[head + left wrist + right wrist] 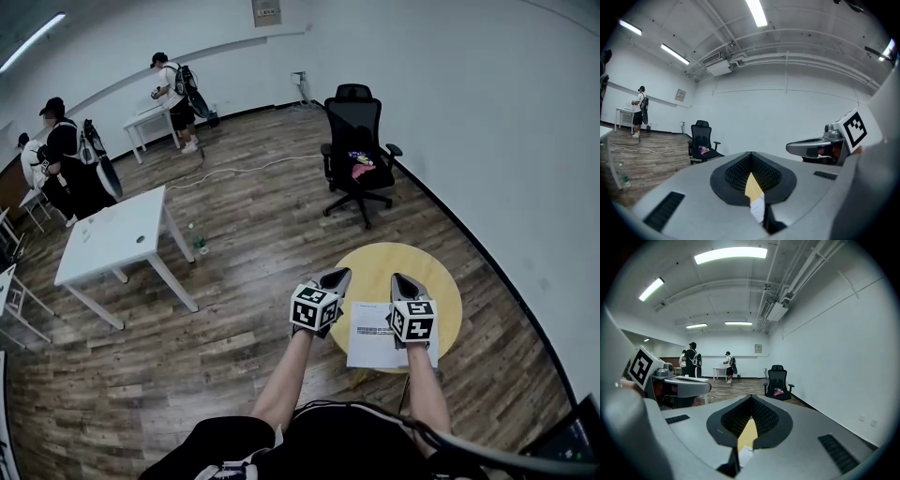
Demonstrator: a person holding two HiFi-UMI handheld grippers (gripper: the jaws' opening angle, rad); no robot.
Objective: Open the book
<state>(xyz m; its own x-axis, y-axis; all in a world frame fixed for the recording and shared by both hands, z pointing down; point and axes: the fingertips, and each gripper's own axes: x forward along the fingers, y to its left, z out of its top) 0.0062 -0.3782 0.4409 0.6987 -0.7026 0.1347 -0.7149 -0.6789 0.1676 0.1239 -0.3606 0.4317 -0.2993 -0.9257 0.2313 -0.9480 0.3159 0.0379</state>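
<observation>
A white book (368,344) lies closed on the near part of a round yellow table (375,262). My left gripper (337,275) hovers over the table's left edge, just beyond the book's left corner, jaws shut and empty. My right gripper (403,278) hangs above the book's far right corner, also shut with nothing in it. In the left gripper view, the yellow table (752,185) and a strip of the book (758,208) show below the closed tips (751,153), with the right gripper (813,146) alongside. The right gripper view shows the book (745,456) under its closed tips (751,397).
A black office chair (358,150) stands beyond the round table near the white wall. A white desk (117,234) sits to the left with a bottle (197,242) on the floor beside it. People stand at the far left and back. A cable (234,172) runs across the wood floor.
</observation>
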